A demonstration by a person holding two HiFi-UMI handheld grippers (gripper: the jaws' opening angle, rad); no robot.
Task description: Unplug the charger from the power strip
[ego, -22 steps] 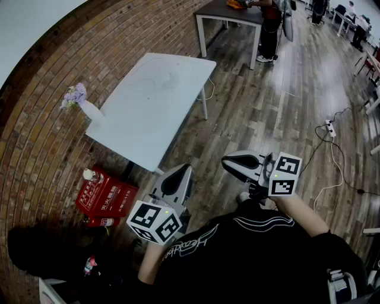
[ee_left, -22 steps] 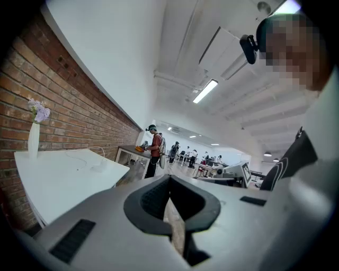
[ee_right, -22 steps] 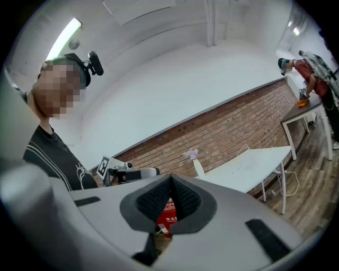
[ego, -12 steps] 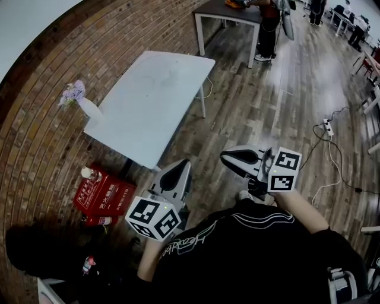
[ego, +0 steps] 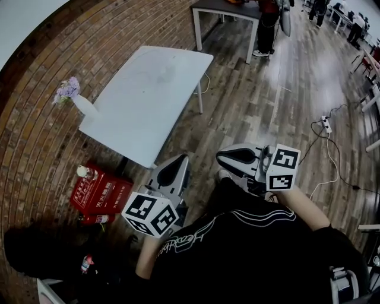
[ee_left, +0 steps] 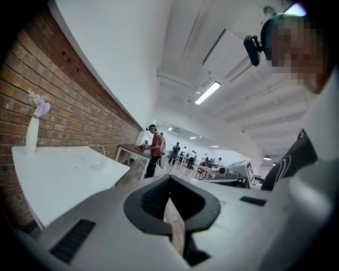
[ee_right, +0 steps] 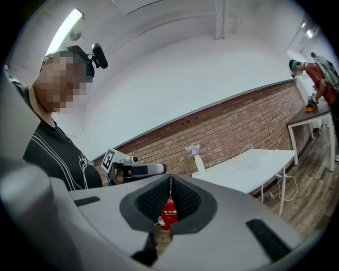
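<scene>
A white table point(ego: 142, 107) stands by the brick wall; a thin white cord point(ee_left: 85, 151) and a pale, faint thing point(ego: 166, 74) lie on it, too washed out to identify. A white power strip point(ego: 325, 123) with cords lies on the floor at the right. My left gripper point(ego: 178, 163) and right gripper point(ego: 221, 155) are held close to the body, well short of the table. Both are shut with nothing between the jaws, as the left gripper point(ee_left: 169, 177) and right gripper point(ee_right: 170, 177) views show. The left gripper point(ee_right: 159, 168) also appears in the right gripper view.
A white vase with purple flowers point(ego: 74, 98) stands at the table's left edge. A red box point(ego: 101, 193) and bottles sit on the floor by the wall. A dark table point(ego: 228, 9) with a person point(ego: 267, 24) beside it is further back. Wood floor lies between.
The head view has drifted: table, red box and floor strip have slid slightly up and left. Both grippers have stayed shut in front of the body. A foot now shows below the right gripper.
</scene>
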